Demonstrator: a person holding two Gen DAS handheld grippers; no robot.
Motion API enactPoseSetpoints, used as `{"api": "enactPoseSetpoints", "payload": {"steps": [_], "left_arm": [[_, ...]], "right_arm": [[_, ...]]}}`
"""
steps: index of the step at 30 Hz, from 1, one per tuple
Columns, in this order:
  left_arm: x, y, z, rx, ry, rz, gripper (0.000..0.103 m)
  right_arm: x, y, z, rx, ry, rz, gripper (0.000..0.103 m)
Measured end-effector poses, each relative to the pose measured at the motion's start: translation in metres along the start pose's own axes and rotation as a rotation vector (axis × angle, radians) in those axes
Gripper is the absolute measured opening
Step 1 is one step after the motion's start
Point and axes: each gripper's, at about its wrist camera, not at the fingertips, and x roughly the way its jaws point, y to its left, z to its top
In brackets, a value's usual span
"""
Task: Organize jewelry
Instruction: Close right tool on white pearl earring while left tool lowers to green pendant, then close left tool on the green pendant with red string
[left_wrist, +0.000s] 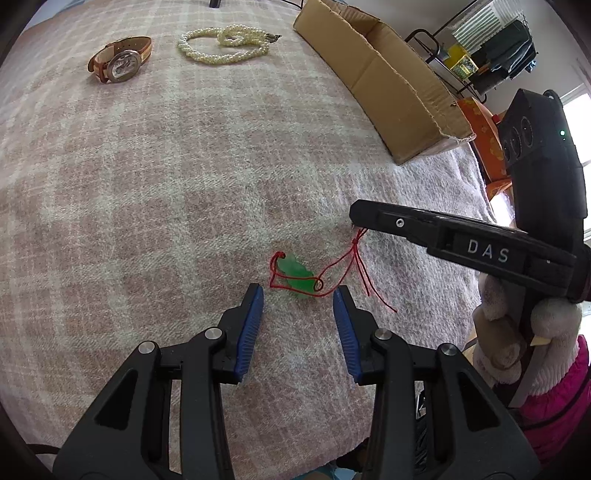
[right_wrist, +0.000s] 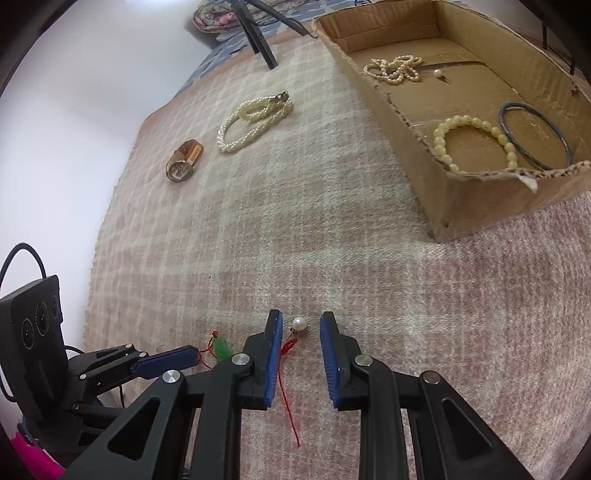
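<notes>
Lying on the plaid blanket, a green pendant and pearl earring are framed by the parted, untouching pads of the left gripper and right gripper.

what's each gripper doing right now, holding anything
left gripper: open, astride the green pendant, not gripping.
right gripper: open, pearl earring between its pads, not gripped.

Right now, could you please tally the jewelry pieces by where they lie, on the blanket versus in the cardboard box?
On the blanket: 4 (watch, pearl necklace, green pendant, single pearl)
In the cardboard box: 4 (pearl strand, pearl stud, bead bracelet, dark bangle)
Total: 8
</notes>
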Motion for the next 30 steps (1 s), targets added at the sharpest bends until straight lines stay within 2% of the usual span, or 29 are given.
{"api": "enactPoseSetpoints", "payload": {"steps": [6, 13, 17, 19, 30], "left_arm": [[0.011, -0.011, 0.005, 0.033, -0.013, 0.044, 0.04], [0.026, -0.031, 0.006, 0.117, -0.045, 0.127, 0.04], [0.03, -0.036, 0.004, 0.153, -0.066, 0.175, 0.024], [0.03, -0.034, 0.006, 0.148, -0.071, 0.178, 0.02], [0.023, -0.026, 0.003, 0.127, -0.089, 0.149, 0.019]], "right_arm": [[0.007, 0.007, 0.0, -0.046, -0.002, -0.063, 0.01], [0.01, 0.017, -0.001, -0.123, -0.018, -0.135, 0.007], [0.009, 0.019, -0.002, -0.142, -0.021, -0.144, 0.007], [0.01, 0.021, -0.001, -0.15, -0.024, -0.15, 0.007], [-0.004, 0.019, -0.001, -0.159, -0.066, -0.161, 0.007]]}}
